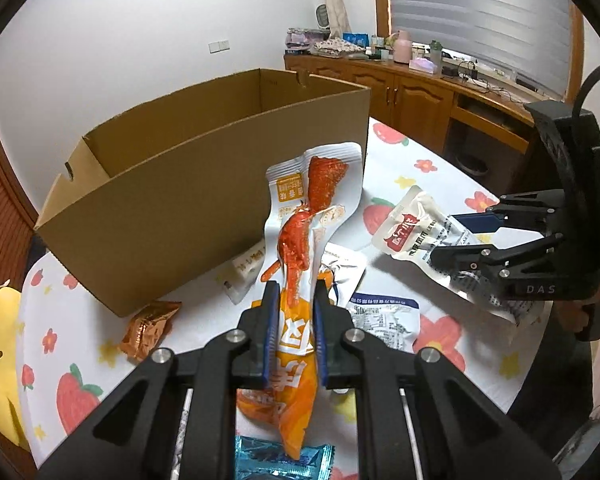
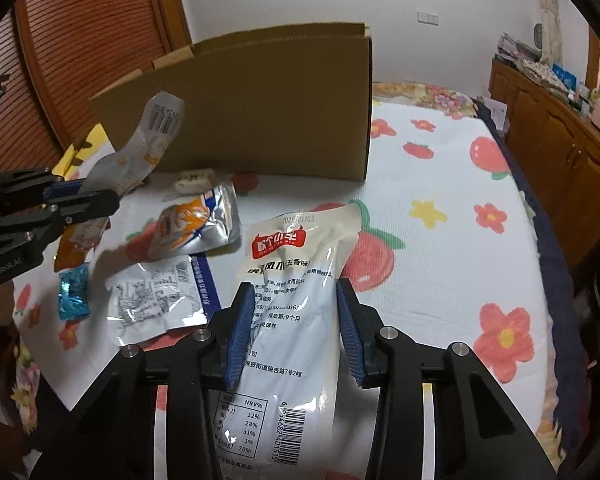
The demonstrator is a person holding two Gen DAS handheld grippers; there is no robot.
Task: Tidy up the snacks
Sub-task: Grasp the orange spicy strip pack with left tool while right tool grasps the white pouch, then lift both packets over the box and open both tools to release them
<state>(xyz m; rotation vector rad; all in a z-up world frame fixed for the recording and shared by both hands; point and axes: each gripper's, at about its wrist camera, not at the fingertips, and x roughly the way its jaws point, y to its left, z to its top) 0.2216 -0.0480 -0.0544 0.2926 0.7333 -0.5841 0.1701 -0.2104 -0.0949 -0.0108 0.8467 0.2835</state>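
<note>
My left gripper (image 1: 294,292) is shut on the lower half of a long orange snack packet (image 1: 312,200), which stands up off the table in front of the open cardboard box (image 1: 180,200). From the right wrist view the left gripper (image 2: 108,196) holds that packet (image 2: 156,136) with its silver barcode side showing. A white chicken-feet packet (image 2: 296,264) runs lengthwise between the fingers of my right gripper (image 2: 296,320), both blue pads against its edges. In the left wrist view the right gripper (image 1: 446,238) grips this packet (image 1: 408,228), whose free end sits above the cloth.
Loose on the fruit-print tablecloth (image 2: 440,240) lie a silver-orange pouch (image 2: 196,228), a silver packet with a blue edge (image 2: 156,300), a blue candy wrapper (image 2: 74,292) and a copper wrapper (image 1: 148,328). The box (image 2: 260,120) stands behind them. A wooden cabinet (image 1: 420,88) lines the wall.
</note>
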